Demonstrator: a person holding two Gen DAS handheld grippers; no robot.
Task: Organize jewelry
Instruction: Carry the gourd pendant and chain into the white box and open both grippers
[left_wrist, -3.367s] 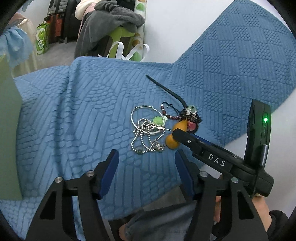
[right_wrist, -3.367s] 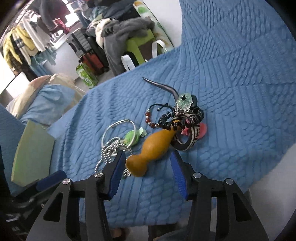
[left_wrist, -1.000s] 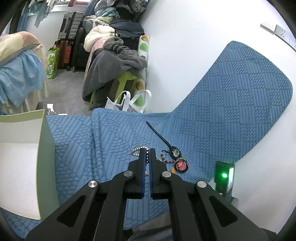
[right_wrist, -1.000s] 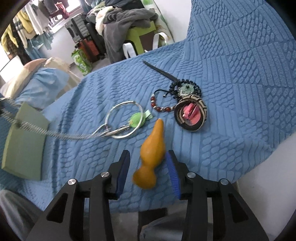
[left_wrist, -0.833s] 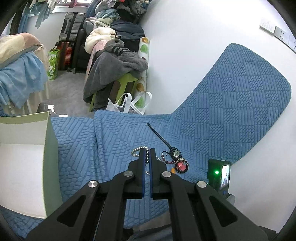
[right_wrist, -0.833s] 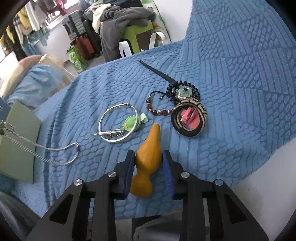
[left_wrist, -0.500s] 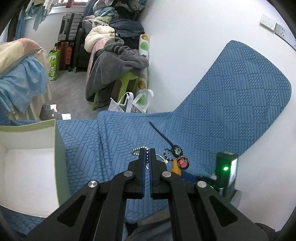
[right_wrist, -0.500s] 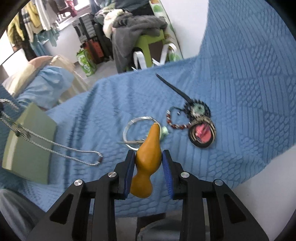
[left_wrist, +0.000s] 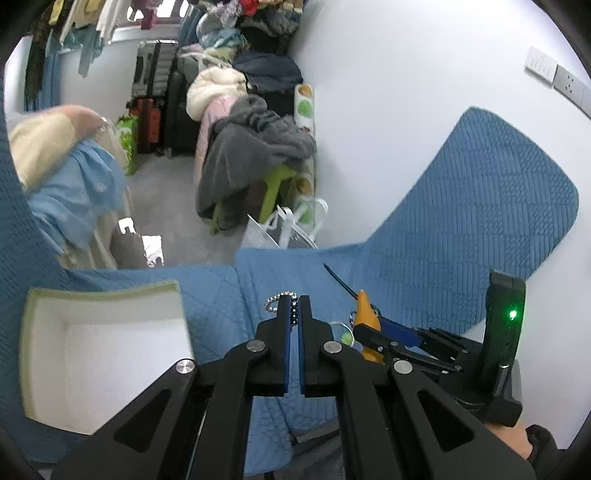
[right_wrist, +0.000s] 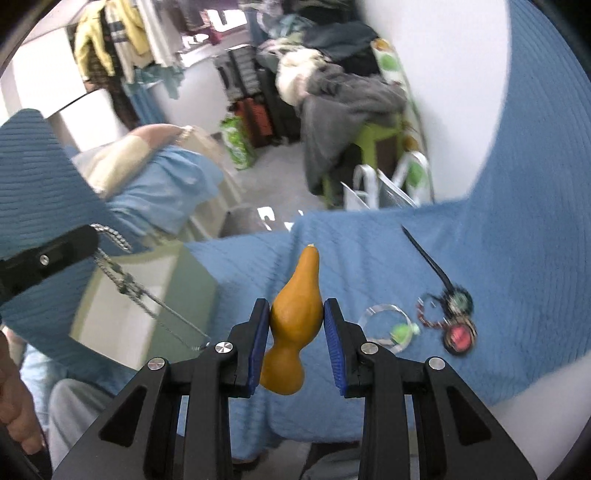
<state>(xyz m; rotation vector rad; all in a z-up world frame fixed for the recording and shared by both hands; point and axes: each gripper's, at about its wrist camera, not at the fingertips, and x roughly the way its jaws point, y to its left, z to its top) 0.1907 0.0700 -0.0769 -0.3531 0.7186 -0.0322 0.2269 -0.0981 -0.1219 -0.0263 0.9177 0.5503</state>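
While the left gripper (left_wrist: 292, 306) pinches a chain (right_wrist: 147, 293) (dangling over the box (left_wrist: 48, 332)), the right gripper (right_wrist: 295, 325) clamps a gourd (right_wrist: 295, 306)

text: none legible | labels: none | brands: none | numbers: none | signs: none

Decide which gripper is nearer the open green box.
Left. The left gripper holds the chain beside the box; the right gripper carries the gourd farther right.
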